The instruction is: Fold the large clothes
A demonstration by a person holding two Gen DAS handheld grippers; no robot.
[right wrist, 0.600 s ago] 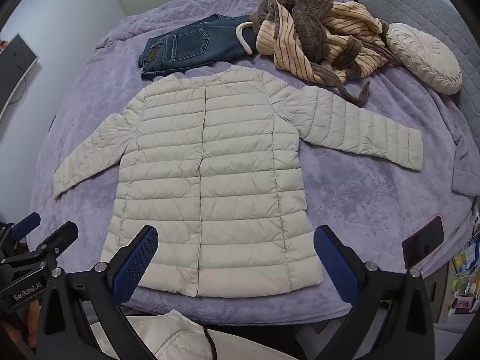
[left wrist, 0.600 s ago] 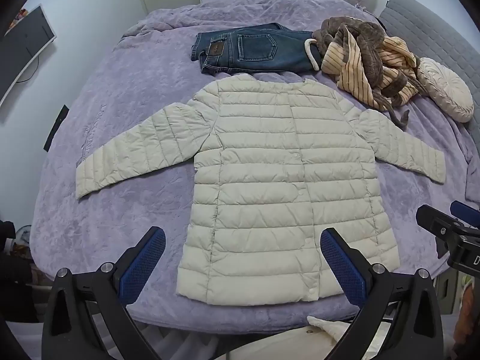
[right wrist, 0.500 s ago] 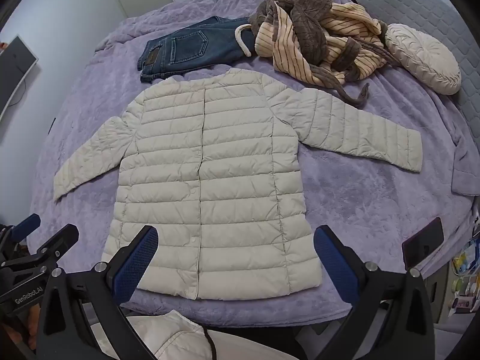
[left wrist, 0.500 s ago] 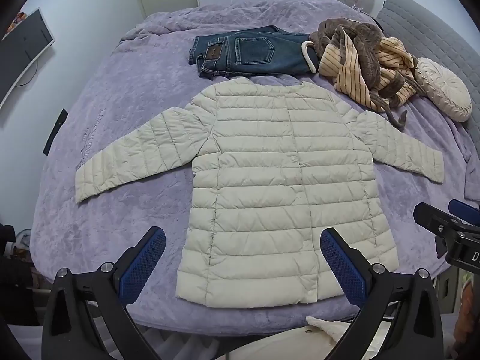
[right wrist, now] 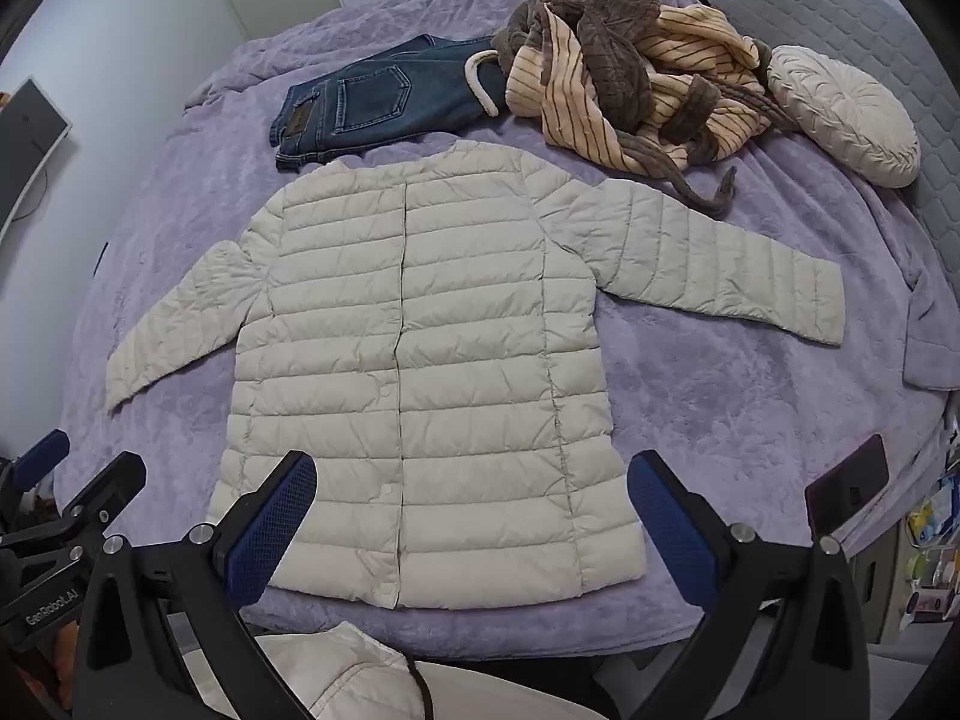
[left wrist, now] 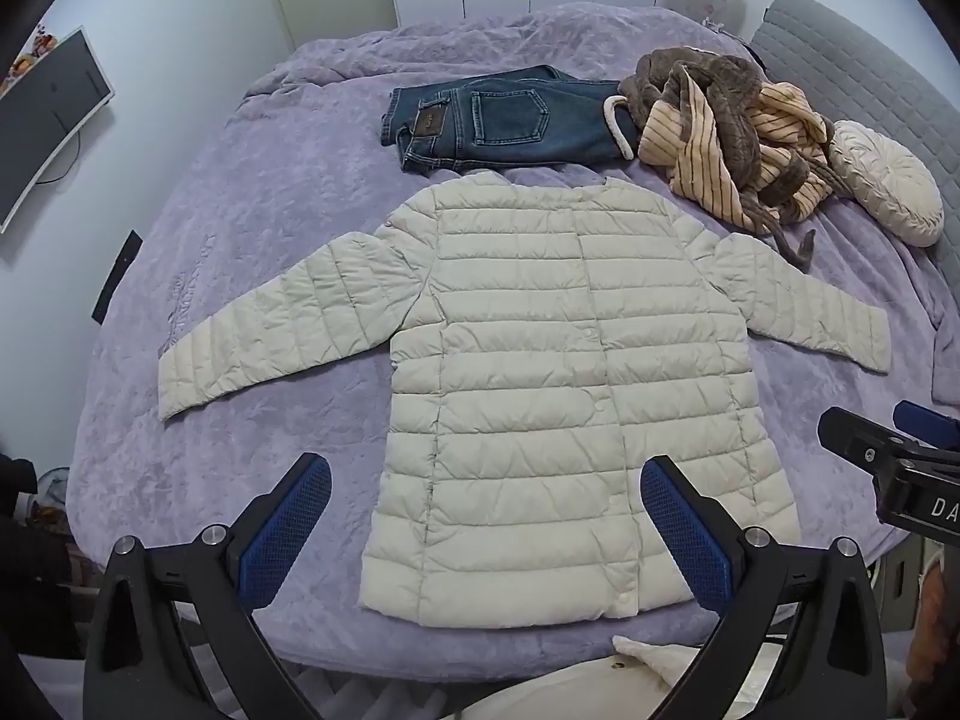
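A cream quilted puffer jacket (left wrist: 564, 372) lies flat and buttoned on the purple bed (left wrist: 240, 240), both sleeves spread out to the sides. It also shows in the right wrist view (right wrist: 420, 372). My left gripper (left wrist: 486, 516) is open and empty, held above the jacket's hem near the bed's front edge. My right gripper (right wrist: 474, 516) is open and empty, also above the hem. Each gripper shows at the edge of the other's view.
Folded blue jeans (left wrist: 504, 126) lie behind the jacket's collar. A striped brown and cream robe (left wrist: 726, 132) is heaped at the back right beside a round cream cushion (left wrist: 882, 186). A grey headboard (right wrist: 840, 18) runs along the right. A monitor (left wrist: 42, 114) stands at the left wall.
Both grippers have drawn back slightly, so the jacket sits a little farther up in both views. The jacket itself has not moved.
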